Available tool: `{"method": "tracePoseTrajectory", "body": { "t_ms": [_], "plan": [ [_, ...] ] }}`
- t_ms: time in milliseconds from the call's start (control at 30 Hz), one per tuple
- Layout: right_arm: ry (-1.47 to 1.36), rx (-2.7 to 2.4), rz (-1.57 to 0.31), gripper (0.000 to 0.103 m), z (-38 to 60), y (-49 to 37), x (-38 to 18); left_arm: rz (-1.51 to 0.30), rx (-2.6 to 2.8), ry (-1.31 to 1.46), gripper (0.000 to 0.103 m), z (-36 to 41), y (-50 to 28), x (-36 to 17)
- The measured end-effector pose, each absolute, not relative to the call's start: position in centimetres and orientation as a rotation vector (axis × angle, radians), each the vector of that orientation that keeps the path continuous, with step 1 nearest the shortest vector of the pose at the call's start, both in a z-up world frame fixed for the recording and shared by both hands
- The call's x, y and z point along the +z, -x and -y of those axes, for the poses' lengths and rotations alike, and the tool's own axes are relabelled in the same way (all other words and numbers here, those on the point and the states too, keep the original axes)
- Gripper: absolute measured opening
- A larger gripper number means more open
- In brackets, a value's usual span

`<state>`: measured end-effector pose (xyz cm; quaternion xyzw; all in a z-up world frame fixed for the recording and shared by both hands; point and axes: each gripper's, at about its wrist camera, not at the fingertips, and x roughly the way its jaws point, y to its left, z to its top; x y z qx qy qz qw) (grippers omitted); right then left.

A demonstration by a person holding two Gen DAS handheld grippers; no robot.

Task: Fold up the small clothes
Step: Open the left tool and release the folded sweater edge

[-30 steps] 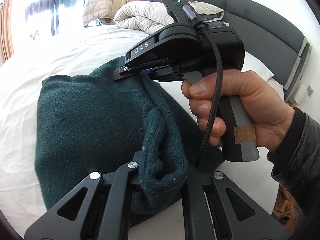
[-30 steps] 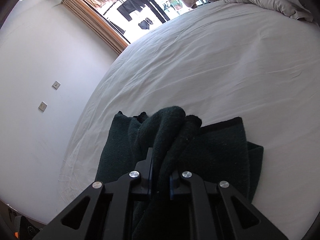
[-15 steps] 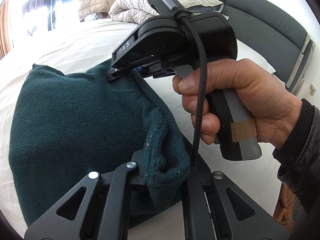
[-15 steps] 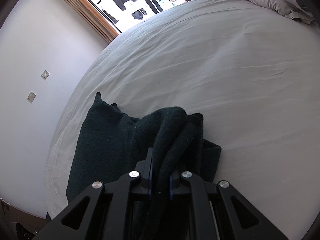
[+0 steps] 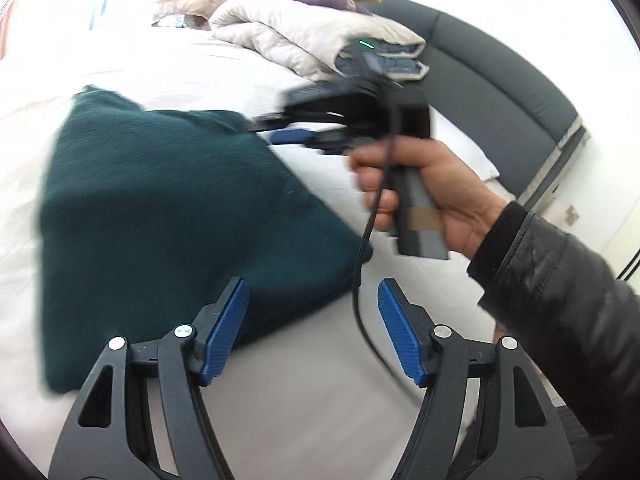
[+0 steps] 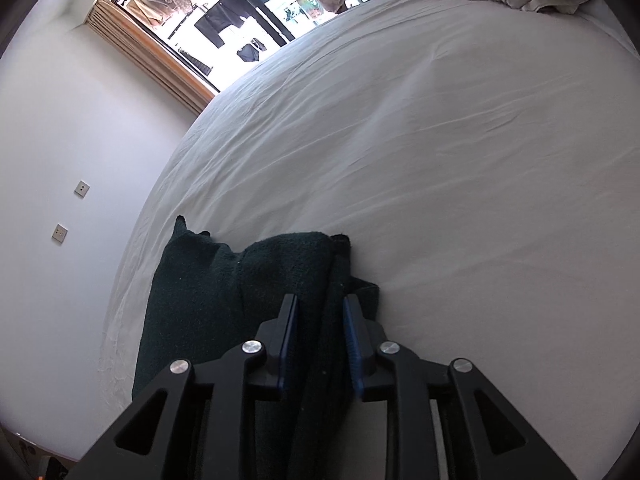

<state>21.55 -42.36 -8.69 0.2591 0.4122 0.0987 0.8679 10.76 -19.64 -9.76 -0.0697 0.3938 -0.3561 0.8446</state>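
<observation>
A dark green knit garment (image 5: 168, 216) lies folded on the white bed sheet (image 5: 320, 408); it also shows in the right wrist view (image 6: 208, 292). My left gripper (image 5: 312, 312) is open and empty, just above the garment's near right edge. My right gripper (image 6: 320, 320) has its blue pads parted a little, with a fold of the garment standing between them. In the left wrist view the right gripper (image 5: 288, 128) is blurred, held in a hand at the garment's far right corner.
A rumpled beige duvet and pillows (image 5: 304, 36) lie at the head of the bed by the dark headboard (image 5: 500, 92). A window with curtains (image 6: 192, 36) is beyond the far bed edge. The white wall (image 6: 68, 208) has two sockets.
My left gripper has opened and let go of the garment's edge. My right gripper's pads have parted. The garment has dropped flat onto the sheet.
</observation>
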Motion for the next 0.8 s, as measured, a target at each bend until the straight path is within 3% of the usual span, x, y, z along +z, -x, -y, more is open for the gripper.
{"method": "tracePoseTrajectory", "body": {
  "t_ms": [267, 467, 533, 600, 800],
  "plan": [
    [-0.5, 0.324, -0.75, 0.031, 39.3, -13.7, -4.8, -0.763, -0.568, 0.163, 0.066, 11.4, -15.7, -7.9],
    [-0.416, 0.412, -0.869, 0.031, 33.9, -11.2, -9.1, -0.825, -0.511, -0.03, 0.066, 12.2, -18.2, -10.5],
    [-0.392, 0.373, -0.906, 0.019, 33.9, -10.6, -11.3, -0.835, -0.494, -0.093, 0.066, 13.5, -17.2, -11.8],
    [-0.393, 0.347, -0.873, 0.0, 35.0, -9.7, -12.1, -0.84, -0.48, -0.123, 0.066, 13.7, -16.9, -13.0],
    [-0.438, 0.339, -0.839, 0.0, 37.3, -7.1, -12.6, -0.85, -0.503, -0.126, 0.066, 14.3, -16.0, -13.9]
  ]
}}
